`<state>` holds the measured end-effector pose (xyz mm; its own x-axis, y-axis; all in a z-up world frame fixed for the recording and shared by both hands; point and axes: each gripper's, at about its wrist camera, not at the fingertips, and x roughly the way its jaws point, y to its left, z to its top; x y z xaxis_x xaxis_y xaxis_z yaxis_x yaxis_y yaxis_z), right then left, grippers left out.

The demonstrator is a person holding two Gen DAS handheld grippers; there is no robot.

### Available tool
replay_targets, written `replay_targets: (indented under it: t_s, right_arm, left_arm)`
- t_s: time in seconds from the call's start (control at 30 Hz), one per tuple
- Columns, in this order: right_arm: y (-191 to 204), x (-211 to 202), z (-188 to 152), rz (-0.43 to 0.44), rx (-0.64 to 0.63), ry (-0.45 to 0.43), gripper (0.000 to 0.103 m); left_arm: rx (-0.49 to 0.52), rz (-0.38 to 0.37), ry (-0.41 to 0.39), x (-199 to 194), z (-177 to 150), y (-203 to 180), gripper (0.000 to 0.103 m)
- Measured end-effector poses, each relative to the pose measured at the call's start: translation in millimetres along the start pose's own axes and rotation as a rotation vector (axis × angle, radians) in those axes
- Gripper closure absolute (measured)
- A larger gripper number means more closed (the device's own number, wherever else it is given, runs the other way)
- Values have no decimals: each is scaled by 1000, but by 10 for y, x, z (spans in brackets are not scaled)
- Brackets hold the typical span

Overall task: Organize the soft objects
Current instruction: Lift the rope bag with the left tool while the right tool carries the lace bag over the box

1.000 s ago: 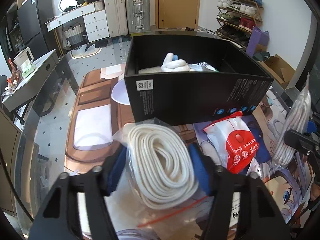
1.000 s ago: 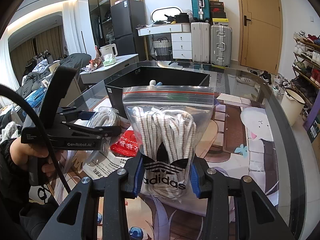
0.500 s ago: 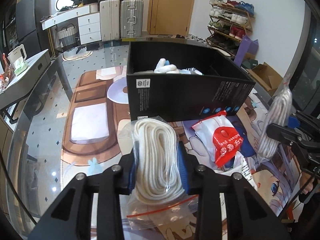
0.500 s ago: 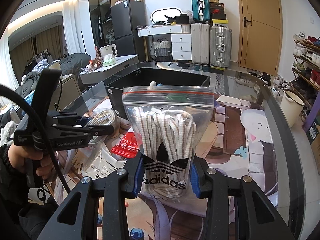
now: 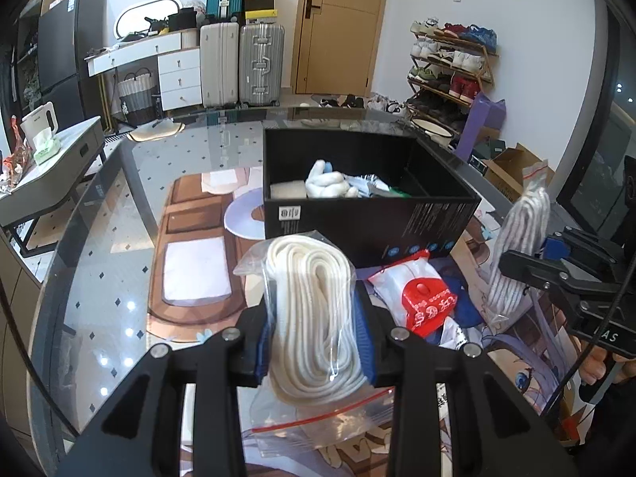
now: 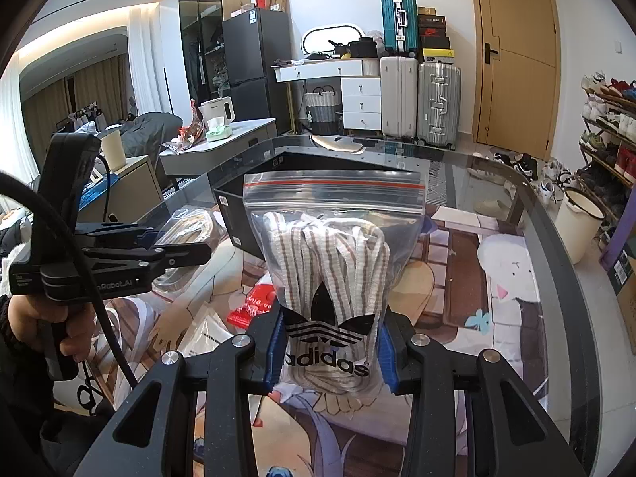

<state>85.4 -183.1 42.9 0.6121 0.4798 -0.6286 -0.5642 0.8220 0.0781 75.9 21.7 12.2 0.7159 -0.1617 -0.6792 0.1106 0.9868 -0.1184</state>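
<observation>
My left gripper (image 5: 314, 342) is shut on a clear zip bag of white rope (image 5: 314, 318) and holds it above the table, in front of the black box (image 5: 365, 214). My right gripper (image 6: 328, 349) is shut on a clear Adidas zip bag of striped laces (image 6: 332, 262), held upright above the table; it also shows in the left wrist view (image 5: 520, 238). The black box (image 6: 238, 214) is open on top and holds white soft items (image 5: 330, 183). The left gripper and its rope bag (image 6: 190, 226) show at the left of the right wrist view.
A red and white packet (image 5: 425, 298) and other bagged items lie on the glass table (image 5: 119, 238) between the grippers and the box. A white pail (image 6: 576, 222) and a shoe rack (image 5: 453, 67) stand off the table to the right.
My left gripper closed on the rope bag and lifted it off the table, so the view rose and pulled back from the box. My right gripper stayed holding the laces bag.
</observation>
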Motion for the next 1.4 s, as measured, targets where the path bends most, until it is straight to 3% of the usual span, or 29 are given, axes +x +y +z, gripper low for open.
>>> replay_targets:
  t_s: [0.8,1.4]
  right_arm:
    - [-93,-19,403,38,0,-84,64]
    - [-106,182,738,61,-9,-122,64]
  left_arm:
    - [-1,2,-162,-356,366,-44,70]
    - [-14,90,-202,-29,721,-111,70]
